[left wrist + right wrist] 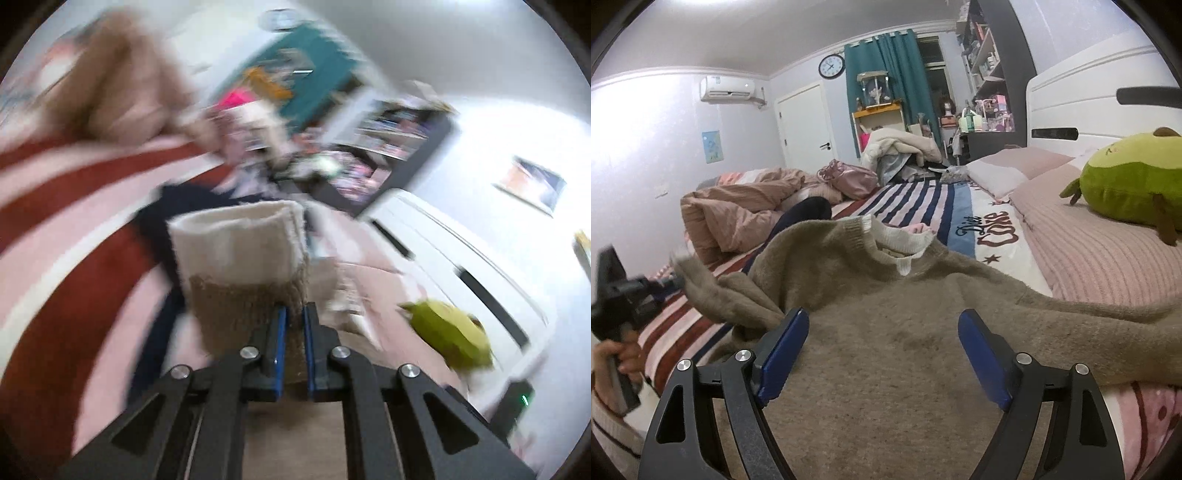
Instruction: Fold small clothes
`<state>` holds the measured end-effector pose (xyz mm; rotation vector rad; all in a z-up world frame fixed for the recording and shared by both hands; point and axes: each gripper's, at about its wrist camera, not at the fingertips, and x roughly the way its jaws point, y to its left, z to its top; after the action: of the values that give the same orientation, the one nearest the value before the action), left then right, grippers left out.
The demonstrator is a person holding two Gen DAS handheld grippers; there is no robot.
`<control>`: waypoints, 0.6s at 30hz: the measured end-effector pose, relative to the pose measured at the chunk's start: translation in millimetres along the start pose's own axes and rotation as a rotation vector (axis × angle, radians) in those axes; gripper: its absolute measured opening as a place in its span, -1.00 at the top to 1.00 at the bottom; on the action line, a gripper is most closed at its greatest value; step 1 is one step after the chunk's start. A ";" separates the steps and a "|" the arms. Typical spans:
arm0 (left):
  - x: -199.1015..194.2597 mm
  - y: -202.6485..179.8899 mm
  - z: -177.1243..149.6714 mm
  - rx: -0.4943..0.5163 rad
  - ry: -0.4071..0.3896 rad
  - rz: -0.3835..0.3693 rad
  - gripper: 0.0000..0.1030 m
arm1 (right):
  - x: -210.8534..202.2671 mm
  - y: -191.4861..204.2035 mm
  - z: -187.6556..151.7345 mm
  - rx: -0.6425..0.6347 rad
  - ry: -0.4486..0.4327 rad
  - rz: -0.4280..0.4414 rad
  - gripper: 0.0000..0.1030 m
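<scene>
A small tan knit sweater (886,325) with a white collar (905,243) lies spread on the striped bed. My right gripper (882,332) is open and empty just above its body, jaws wide apart. My left gripper (293,317) is shut on the sweater's sleeve (243,273), near its white cuff (236,232), and holds it lifted; the left wrist view is blurred. In the right wrist view the left gripper (676,280) shows at the far left, pulling the sleeve (713,291) outward.
A striped bedsheet (923,199) covers the bed. A green plush toy (1130,184) rests on pink pillows (1089,251) by the white headboard (1089,92). A crumpled pink duvet (738,210) and a dark garment (805,214) lie beyond the sweater.
</scene>
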<state>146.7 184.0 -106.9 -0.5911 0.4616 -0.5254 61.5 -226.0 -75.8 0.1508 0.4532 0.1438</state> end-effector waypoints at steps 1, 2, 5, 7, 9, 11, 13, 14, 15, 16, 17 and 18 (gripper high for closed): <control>4.5 -22.3 3.7 0.048 0.010 -0.032 0.88 | -3.1 -2.4 0.3 0.008 -0.005 0.003 -0.56; 11.8 -42.1 6.8 0.085 0.024 -0.046 0.88 | -8.1 -5.6 0.9 0.018 -0.013 0.007 -0.56; 43.1 -85.1 -5.1 0.163 0.106 -0.083 0.88 | -21.6 -13.2 1.9 0.027 -0.037 0.006 -0.57; 74.9 -101.8 -24.0 0.183 0.189 -0.150 0.88 | -30.4 -20.3 2.0 0.034 -0.051 0.000 -0.60; 106.7 -115.5 -54.8 0.197 0.304 -0.195 0.88 | -37.2 -28.4 1.5 0.043 -0.060 -0.005 -0.63; 132.0 -121.7 -80.9 0.212 0.407 -0.193 0.87 | -41.1 -36.0 0.5 0.046 -0.061 -0.020 -0.63; 148.4 -122.1 -98.2 0.220 0.484 -0.139 0.85 | -40.4 -41.1 -0.5 0.037 -0.047 -0.030 -0.65; 150.3 -121.8 -105.0 0.219 0.520 -0.123 0.82 | -37.4 -42.5 -0.8 0.026 -0.027 -0.028 -0.65; 147.6 -121.2 -107.5 0.221 0.540 -0.127 0.72 | -33.6 -42.1 -1.9 0.010 -0.007 -0.022 -0.65; 141.4 -120.3 -108.4 0.228 0.550 -0.138 0.40 | -28.9 -40.5 -3.1 -0.011 0.016 -0.010 -0.65; 128.0 -119.3 -108.1 0.240 0.543 -0.144 0.06 | -22.2 -36.2 -4.6 -0.042 0.047 0.020 -0.65; 112.9 -116.5 -105.2 0.249 0.522 -0.138 -0.04 | -15.1 -30.7 -5.6 -0.077 0.075 0.057 -0.65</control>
<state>138.4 -6.1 -140.5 -0.2399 0.8375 -0.8615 48.7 -258.0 -79.7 0.0828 0.5178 0.2228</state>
